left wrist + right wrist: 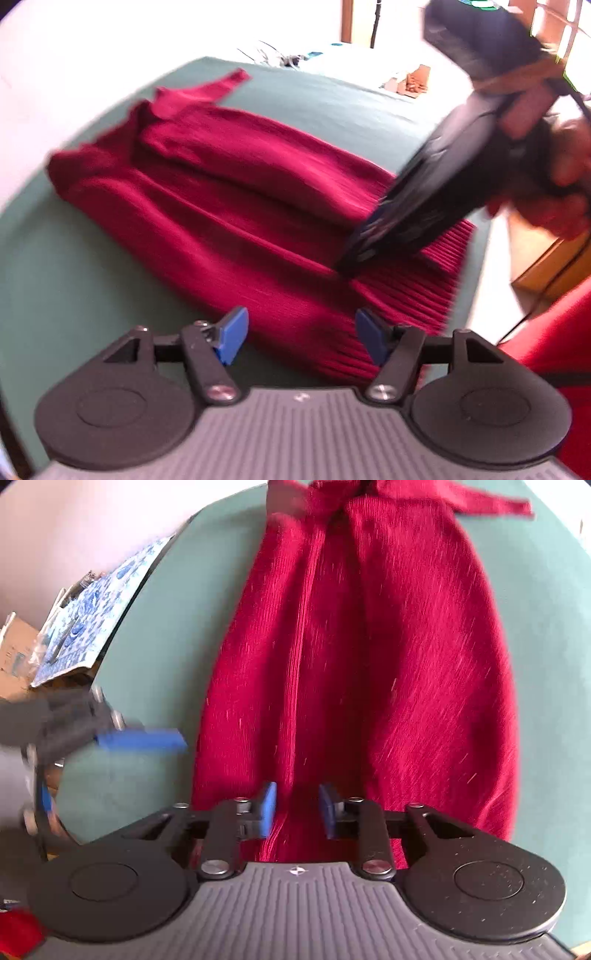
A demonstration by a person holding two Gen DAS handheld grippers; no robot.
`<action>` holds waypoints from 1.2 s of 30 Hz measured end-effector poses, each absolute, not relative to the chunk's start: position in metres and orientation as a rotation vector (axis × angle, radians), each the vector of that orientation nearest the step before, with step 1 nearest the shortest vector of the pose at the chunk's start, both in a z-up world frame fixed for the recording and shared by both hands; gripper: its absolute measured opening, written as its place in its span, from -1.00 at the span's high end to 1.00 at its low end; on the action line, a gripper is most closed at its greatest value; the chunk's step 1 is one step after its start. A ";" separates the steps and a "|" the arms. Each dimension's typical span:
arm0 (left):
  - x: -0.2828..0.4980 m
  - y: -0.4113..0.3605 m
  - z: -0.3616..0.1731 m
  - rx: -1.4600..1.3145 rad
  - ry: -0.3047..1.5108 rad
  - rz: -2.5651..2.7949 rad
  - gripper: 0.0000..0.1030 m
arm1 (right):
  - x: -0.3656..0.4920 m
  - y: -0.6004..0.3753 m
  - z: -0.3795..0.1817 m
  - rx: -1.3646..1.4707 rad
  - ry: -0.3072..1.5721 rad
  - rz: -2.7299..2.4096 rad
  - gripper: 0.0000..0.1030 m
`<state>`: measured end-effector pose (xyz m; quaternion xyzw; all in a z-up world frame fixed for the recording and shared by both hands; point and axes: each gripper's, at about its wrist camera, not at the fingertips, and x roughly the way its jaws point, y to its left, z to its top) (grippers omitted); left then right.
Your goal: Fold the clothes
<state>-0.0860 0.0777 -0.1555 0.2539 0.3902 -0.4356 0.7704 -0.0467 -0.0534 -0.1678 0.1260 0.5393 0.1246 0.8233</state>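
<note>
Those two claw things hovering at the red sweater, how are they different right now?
The left gripper has its blue pads spread wide, at the sweater's ribbed hem near its edge; the right gripper has a narrower gap, with a fold of the sweater showing between its pads. The left sits beside the cloth over the green table, while the right is above the middle of the hem. Both are open, gripping nothing, and look identical.

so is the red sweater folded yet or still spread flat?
Partly folded. The red sweater lies on the green table with a sleeve laid lengthwise over the body; its full length is still unfolded.
</note>
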 end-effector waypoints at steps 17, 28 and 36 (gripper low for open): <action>0.125 0.045 -0.083 0.594 0.707 -0.614 0.17 | 0.129 -0.114 -0.053 0.083 1.012 0.124 0.33; 0.178 0.025 -0.174 0.364 0.895 -0.457 0.12 | 0.228 -0.201 -0.183 -0.042 1.029 -0.207 0.33; 0.197 0.019 -0.194 0.354 0.950 -0.453 -0.05 | 0.241 -0.229 -0.224 -0.287 0.901 -0.213 0.34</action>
